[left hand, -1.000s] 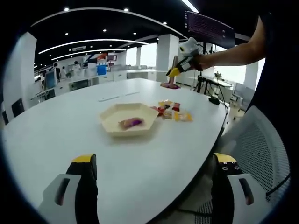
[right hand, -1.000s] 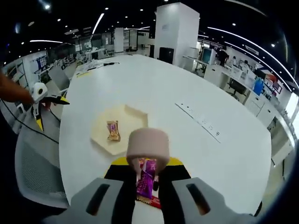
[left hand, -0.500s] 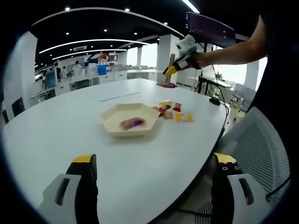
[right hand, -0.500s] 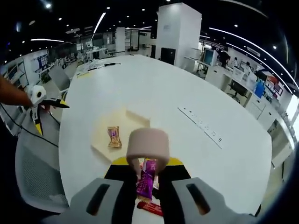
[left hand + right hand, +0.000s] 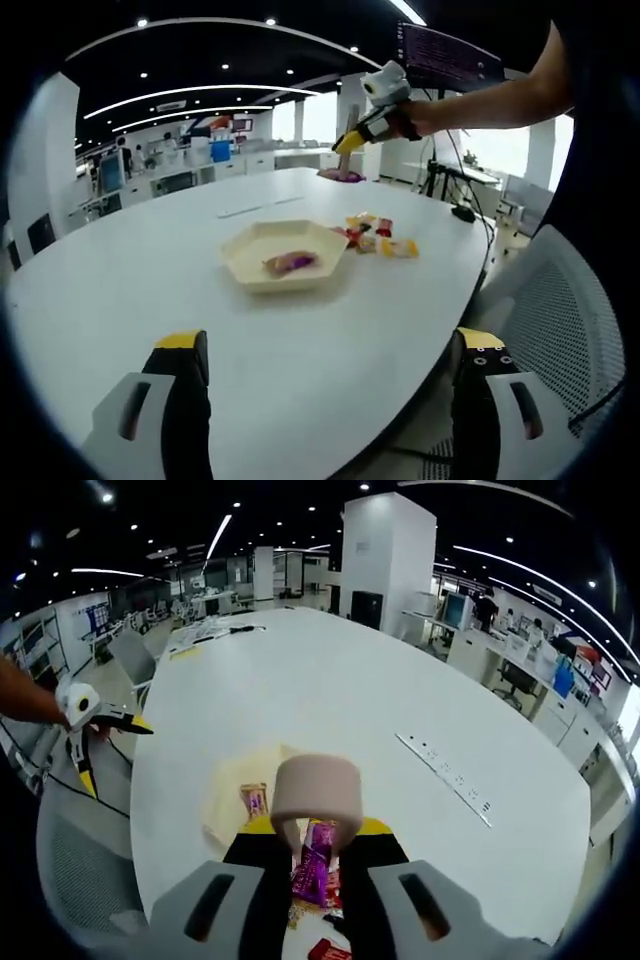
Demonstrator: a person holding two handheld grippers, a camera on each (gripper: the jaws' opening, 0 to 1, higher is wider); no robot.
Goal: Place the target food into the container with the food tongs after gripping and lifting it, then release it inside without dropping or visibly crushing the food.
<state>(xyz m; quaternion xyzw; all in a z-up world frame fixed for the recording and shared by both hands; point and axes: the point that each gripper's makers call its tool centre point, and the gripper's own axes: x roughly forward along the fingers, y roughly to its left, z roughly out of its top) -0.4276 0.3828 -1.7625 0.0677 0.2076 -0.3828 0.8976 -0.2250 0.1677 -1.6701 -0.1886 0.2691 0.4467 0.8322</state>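
Note:
My right gripper (image 5: pixel 318 830) is shut on beige food tongs (image 5: pixel 318 785), and a purple wrapped candy (image 5: pixel 318 865) is pinched in the tongs. In the left gripper view the right gripper (image 5: pixel 350 138) is held high over the far side of the table, the purple candy (image 5: pixel 340 176) hanging under it. The cream hexagonal tray (image 5: pixel 250 262) sits mid-table and holds one wrapped candy (image 5: pixel 290 262). In the right gripper view the tray (image 5: pixel 225 795) lies just left of and below the tongs. My left gripper (image 5: pixel 330 400) hovers open over the near table edge.
A loose pile of wrapped candies (image 5: pixel 378 236) lies right of the tray. A flat power strip (image 5: pixel 455 780) is set into the white table (image 5: pixel 120 290). A mesh chair (image 5: pixel 560 330) stands at the table's right edge. A person's arm (image 5: pixel 490 100) holds the right gripper.
The right gripper has carried the tongs and purple candy up and leftward in the left gripper view, away from the pile. The left gripper has stayed put and open.

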